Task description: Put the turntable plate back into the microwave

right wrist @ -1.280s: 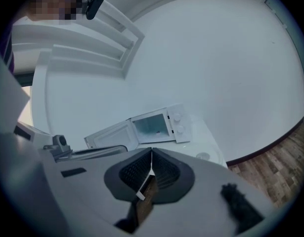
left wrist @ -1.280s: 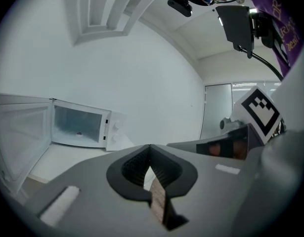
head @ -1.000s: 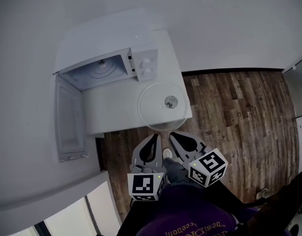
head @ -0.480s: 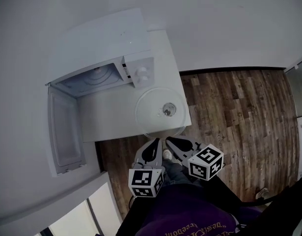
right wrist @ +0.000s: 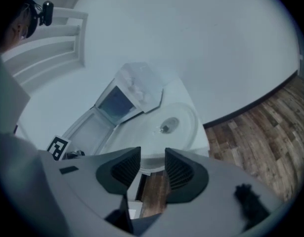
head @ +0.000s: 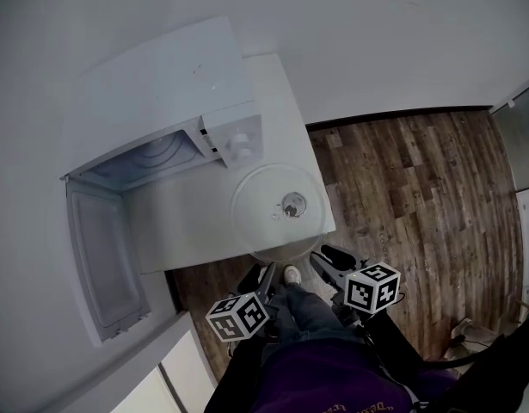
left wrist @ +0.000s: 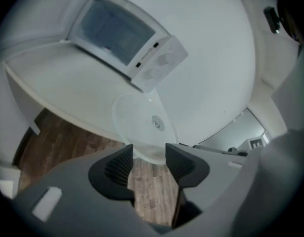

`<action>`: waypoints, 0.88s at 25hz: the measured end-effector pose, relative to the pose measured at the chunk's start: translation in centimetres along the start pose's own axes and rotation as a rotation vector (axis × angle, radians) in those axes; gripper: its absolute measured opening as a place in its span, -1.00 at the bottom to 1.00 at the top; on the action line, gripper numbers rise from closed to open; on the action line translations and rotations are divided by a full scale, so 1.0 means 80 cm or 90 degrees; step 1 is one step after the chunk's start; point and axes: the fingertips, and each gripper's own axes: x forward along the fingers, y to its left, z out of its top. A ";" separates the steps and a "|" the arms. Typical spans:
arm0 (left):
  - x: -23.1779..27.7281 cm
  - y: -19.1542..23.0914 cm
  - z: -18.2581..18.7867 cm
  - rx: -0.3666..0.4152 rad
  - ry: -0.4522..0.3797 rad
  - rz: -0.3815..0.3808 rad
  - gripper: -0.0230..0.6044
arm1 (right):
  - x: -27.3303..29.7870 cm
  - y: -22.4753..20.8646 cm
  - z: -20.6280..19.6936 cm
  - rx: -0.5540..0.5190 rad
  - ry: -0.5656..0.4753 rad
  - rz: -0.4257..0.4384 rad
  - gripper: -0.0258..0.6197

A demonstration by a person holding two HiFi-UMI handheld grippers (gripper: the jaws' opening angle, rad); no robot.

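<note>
The clear glass turntable plate (head: 277,209) lies on the white table (head: 187,222), and its near rim sticks out past the front edge. The white microwave (head: 161,101) stands behind it with its door (head: 101,256) swung open to the left and its cavity empty. My left gripper (head: 264,275) and right gripper (head: 327,256) hang low in front of the table, short of the plate. Both are opening and hold nothing. In the left gripper view the plate's (left wrist: 142,125) rim shows beyond the left gripper (left wrist: 148,157). In the right gripper view the plate (right wrist: 171,127) lies ahead of the right gripper (right wrist: 152,164).
Wooden floor (head: 410,188) lies to the right of the table and under it. My own leg and shoe (head: 292,274) show between the two grippers. A white wall runs behind the microwave. A pale cabinet (head: 152,360) stands at the lower left.
Both grippers have sunk toward the bottom of the head view and rolled, their marker cubes turned. Their jaws now stand apart. The plate and the microwave lie as before.
</note>
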 end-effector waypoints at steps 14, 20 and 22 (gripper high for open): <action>0.077 0.023 -0.013 -0.294 -0.016 -0.108 -0.19 | 0.059 -0.044 -0.040 0.327 -0.017 0.026 -0.41; 0.087 0.013 -0.008 -0.337 -0.057 -0.147 -0.40 | 0.062 -0.053 -0.043 0.397 -0.043 0.033 -0.65; 0.086 0.012 -0.007 -0.339 -0.072 -0.154 -0.46 | 0.062 -0.053 -0.043 0.402 -0.043 0.035 -0.66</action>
